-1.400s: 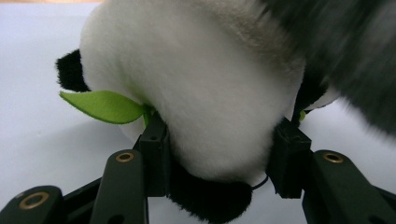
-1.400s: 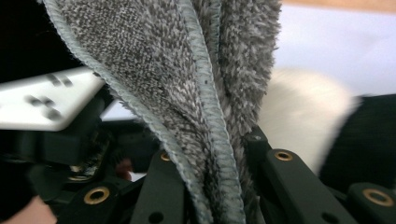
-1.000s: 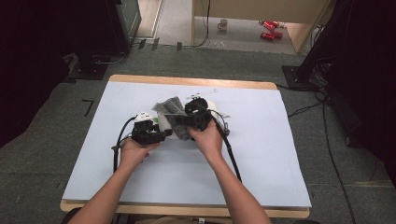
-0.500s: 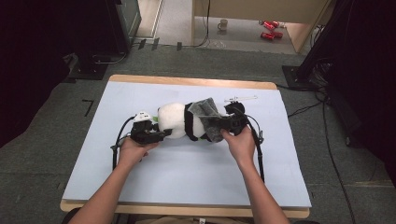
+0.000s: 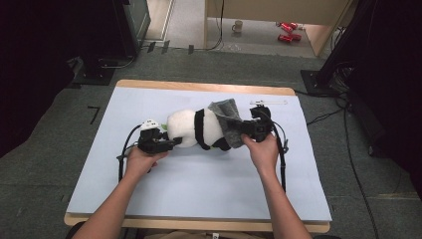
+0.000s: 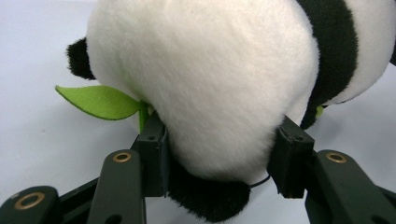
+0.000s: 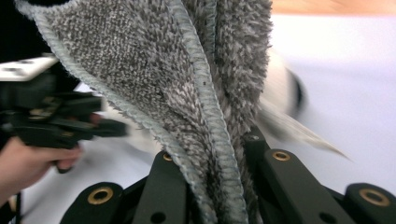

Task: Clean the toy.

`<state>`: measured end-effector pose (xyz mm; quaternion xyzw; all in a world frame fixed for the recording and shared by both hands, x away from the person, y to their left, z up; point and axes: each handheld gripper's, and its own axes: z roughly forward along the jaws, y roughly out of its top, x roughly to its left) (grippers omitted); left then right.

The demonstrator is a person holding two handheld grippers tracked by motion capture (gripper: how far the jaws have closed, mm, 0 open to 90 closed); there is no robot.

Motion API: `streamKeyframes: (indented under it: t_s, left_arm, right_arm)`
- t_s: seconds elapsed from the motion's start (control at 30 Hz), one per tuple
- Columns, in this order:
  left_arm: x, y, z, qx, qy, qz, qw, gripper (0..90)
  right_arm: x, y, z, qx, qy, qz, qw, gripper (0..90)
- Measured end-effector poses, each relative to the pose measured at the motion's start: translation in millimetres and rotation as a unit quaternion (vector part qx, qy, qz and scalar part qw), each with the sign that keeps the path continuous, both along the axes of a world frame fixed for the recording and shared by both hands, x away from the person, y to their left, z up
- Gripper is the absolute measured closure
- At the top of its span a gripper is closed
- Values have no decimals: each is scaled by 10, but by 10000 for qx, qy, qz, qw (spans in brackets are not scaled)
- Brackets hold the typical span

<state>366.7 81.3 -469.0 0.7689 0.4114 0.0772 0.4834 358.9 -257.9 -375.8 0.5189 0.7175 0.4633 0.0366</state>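
High view: a plush panda [image 5: 191,130] is seen lying on its side near the middle of the counter [image 5: 199,189], between the two grippers. The left gripper [image 5: 169,143] is pressed against the panda's white end; in the left gripper view its jaws are spread and set around the soft white body [image 6: 205,84], grasping it, with a green felt leaf [image 6: 100,100] beside them. The right gripper [image 5: 244,133] is clenched on a grey towel [image 7: 187,84], which is draped over the panda's other end. It is judged that the wiping or covering of the panda is in hand. For the next move, the toy should be kept steady while the towel is drawn along the fur
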Motion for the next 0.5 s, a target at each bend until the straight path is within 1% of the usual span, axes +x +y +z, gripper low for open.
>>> streamKeyframes:
  t_s: [0.1,0.17,0.27,0.33,0.4,0.47,0.5]
  left_arm:
    - [-12,-10,10,15,-24,-11,10000,487]
    - [-11,-14,14,0,0,-4,10000,487]
    - [2,-14,35,13,53,-8,10000,488]
    - [1,-19,40,17,26,-4,10000,487]
    - [-2,-21,48,-4,37,6,10000,488]
    - [-4,-21,55,-25,38,33,10000,487]
    - [-3,-18,57,1,53,47,10000,487]
  right_arm:
    - [42,271,77,-90,-67,257,9996,784]
    - [100,459,75,-166,-56,395,9991,784]
    - [193,728,53,-162,4,563,9983,783]
    - [241,902,42,-149,8,653,9978,783]
    - [287,1059,5,-174,32,724,9972,782]
    - [325,1194,-71,-145,156,796,9966,782]
    - [342,1250,-123,-166,224,821,9962,781]
